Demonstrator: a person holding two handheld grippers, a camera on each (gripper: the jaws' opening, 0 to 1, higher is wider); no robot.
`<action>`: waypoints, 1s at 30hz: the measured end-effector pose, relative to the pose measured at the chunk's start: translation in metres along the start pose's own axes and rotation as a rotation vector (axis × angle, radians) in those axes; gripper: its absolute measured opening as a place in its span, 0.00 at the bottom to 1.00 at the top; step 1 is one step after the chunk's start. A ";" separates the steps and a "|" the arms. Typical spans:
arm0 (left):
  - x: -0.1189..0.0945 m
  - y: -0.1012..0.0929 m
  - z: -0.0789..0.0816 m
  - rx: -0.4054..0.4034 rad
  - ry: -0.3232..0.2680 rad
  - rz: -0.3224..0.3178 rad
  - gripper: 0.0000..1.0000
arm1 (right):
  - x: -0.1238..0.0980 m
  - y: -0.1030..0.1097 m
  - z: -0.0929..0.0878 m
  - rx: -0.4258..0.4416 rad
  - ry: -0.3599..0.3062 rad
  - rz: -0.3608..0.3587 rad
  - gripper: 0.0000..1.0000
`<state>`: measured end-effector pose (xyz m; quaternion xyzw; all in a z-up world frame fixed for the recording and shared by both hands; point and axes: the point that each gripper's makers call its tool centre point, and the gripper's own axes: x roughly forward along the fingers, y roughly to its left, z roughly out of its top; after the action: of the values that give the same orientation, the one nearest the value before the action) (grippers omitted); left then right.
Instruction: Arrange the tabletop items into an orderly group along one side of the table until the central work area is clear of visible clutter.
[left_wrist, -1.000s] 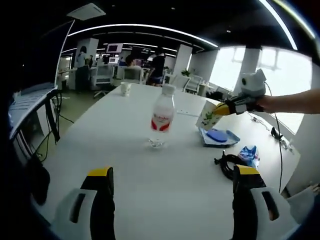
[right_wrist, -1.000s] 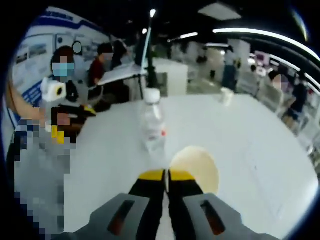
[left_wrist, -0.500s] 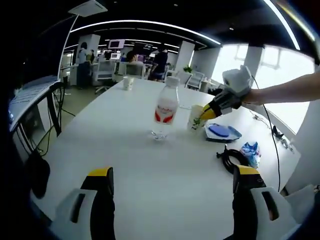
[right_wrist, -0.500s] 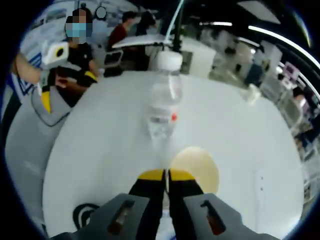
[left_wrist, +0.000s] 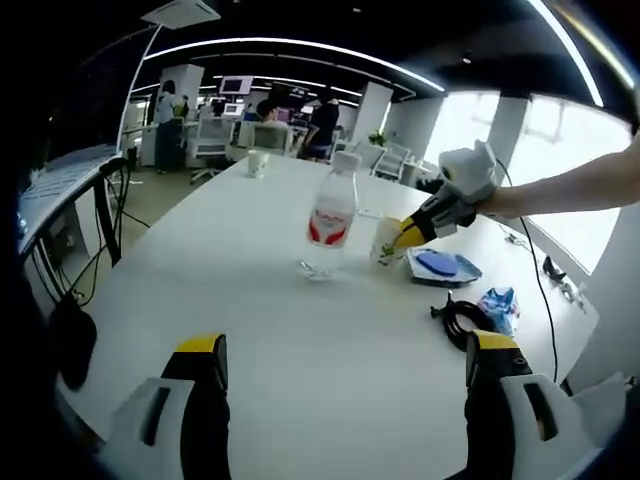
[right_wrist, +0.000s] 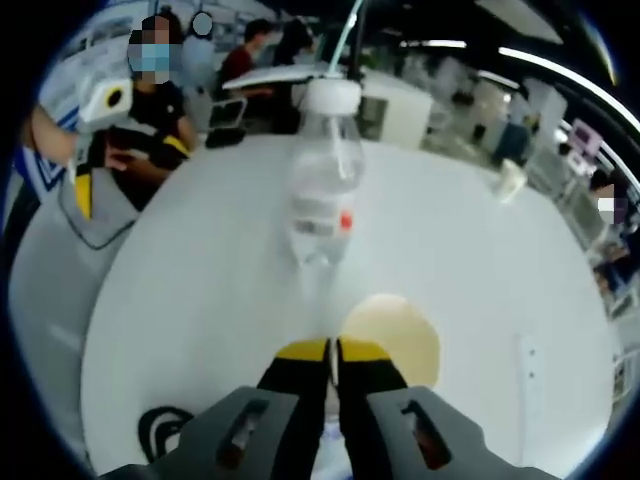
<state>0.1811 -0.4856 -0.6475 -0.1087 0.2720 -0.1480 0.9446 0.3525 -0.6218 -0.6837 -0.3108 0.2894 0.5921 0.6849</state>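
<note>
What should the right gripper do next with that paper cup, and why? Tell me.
Probably open and release. The right gripper is shut on the paper cup, which appears to sit on the white table beside the water bottle, so the placement looks finished.

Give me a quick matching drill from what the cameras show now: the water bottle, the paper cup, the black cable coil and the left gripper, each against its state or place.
Things:
1. water bottle
2. paper cup
3. black cable coil
4. left gripper

States or places:
A. jaws wide apart, nothing between them
B. pinched at the rim by the right gripper
C. standing upright on the white table
D. lying beside a blue packet

Pairs: 1-C, 2-B, 3-D, 4-A
</note>
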 end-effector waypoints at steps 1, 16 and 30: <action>0.000 0.000 0.000 0.000 0.001 0.002 0.99 | 0.000 0.000 0.001 0.001 -0.003 -0.007 0.00; -0.005 0.003 -0.004 -0.012 0.000 0.010 0.99 | 0.001 0.001 0.000 0.046 -0.017 -0.007 0.04; -0.003 -0.002 -0.006 -0.010 0.008 -0.002 0.99 | -0.017 -0.003 0.021 0.051 -0.124 -0.092 0.36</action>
<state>0.1748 -0.4868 -0.6507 -0.1131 0.2762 -0.1481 0.9429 0.3540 -0.6166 -0.6574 -0.2689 0.2469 0.5707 0.7355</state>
